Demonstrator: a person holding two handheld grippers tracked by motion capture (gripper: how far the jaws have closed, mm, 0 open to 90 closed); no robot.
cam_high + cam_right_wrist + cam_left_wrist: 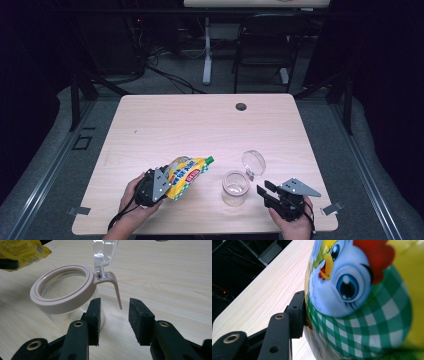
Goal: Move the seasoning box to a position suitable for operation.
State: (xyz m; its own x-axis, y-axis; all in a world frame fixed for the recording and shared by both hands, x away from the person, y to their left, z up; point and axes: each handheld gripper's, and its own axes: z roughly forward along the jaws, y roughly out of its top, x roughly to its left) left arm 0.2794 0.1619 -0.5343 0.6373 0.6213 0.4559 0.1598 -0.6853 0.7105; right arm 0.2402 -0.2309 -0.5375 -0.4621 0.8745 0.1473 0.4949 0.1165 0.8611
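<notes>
So the left claw (159,184) is clamping the bottom end of a yellow spouted pouch (186,175), the one with the cartoon chicken and green check print, and is holding it tilted with the green cap (210,160) pointing toward 2 o'clock, up off the counter (200,120). The glass jar (235,187) is sitting at about 3 o'clock from the pouch, near it but not touching, with its clear flip lid (253,162) standing open at the jar's 1 o'clock.

The right claw (114,320) is sitting open with nothing in it, its jaws straddling the jar's thin lid tab (115,290) without gripping.

My worry: nothing is steadying that jar. If the pouch is swinging in and bumping the rim, the jar is probably sliding or tipping. The cap also looks like it's on, so pouring isn't happening yet, and squeezing the soft pouch harder could let it slip.
</notes>
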